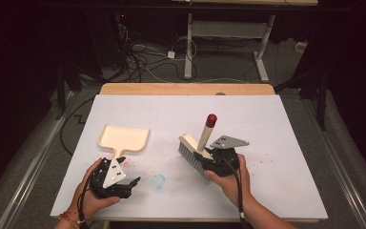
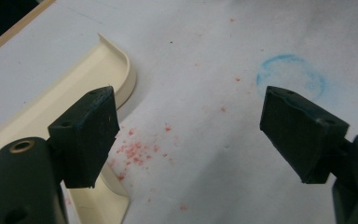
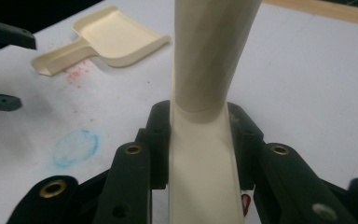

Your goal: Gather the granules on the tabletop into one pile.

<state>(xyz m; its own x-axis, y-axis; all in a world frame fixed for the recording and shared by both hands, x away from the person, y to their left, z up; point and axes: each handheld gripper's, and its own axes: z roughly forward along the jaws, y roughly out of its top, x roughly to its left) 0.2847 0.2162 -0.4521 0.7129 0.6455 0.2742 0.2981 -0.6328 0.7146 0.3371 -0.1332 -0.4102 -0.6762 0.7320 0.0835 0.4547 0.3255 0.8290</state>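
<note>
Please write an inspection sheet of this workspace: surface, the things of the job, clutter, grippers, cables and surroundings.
Surface: white sheet on a wooden table; blue ring stain; red crumbs scattered beside the dustpan handle.
Job's things: cream dustpan lying flat, its handle toward the left gripper; brush with a red-tipped handle, held off the sheet, bristles tilted down.
Clutter: nothing seen.
Grippers: left gripper open, jaws wide, one jaw over the dustpan handle, holding nothing; right gripper shut on the brush handle.
Cables: one black cable trailing from the right gripper; loose cables on the floor behind.
Surroundings: dark room; white desk frame behind the table.
</note>
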